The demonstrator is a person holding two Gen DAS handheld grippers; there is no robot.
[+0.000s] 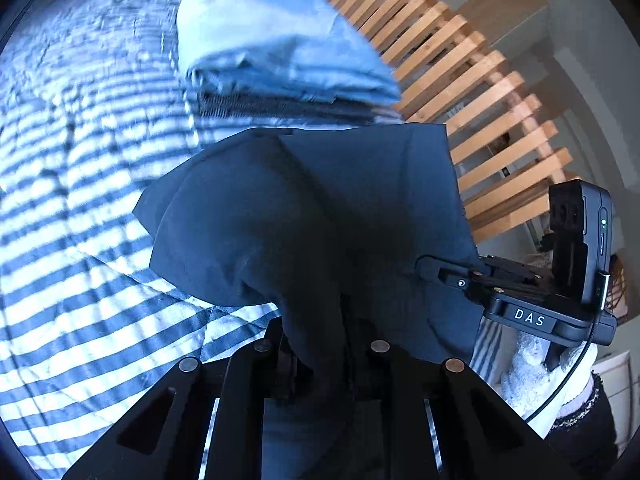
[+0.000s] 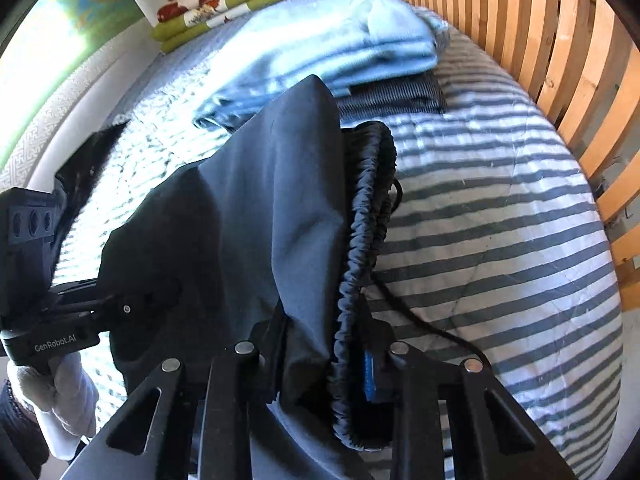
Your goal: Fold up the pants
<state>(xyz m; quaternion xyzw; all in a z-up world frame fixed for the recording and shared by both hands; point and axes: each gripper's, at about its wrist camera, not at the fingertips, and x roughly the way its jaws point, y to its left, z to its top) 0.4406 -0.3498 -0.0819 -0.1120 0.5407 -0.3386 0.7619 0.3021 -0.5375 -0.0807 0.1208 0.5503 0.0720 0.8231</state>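
Observation:
Dark navy pants (image 1: 304, 208) hang bunched between both grippers above a striped bed. In the left wrist view the cloth drapes over my left gripper (image 1: 320, 344), whose jaws pinch it; the fingertips are buried in fabric. My right gripper (image 1: 436, 272) bites the pants' right edge, held by a white-gloved hand (image 1: 532, 368). In the right wrist view the pants (image 2: 256, 208) show their gathered elastic waistband (image 2: 360, 240) and a trailing black drawstring (image 2: 424, 320). My right gripper (image 2: 324, 344) is shut on the cloth beside the waistband. My left gripper (image 2: 132, 308) clamps the far left edge.
A stack of folded clothes, light blue on top (image 1: 280, 44) (image 2: 320, 44) over a dark striped piece (image 2: 396, 96), lies on the blue-and-white striped duvet (image 1: 80, 240) (image 2: 500, 220). A wooden slatted frame (image 1: 480, 92) (image 2: 540, 40) borders the bed. Green and red folded fabric (image 2: 232, 4) sits at the far end.

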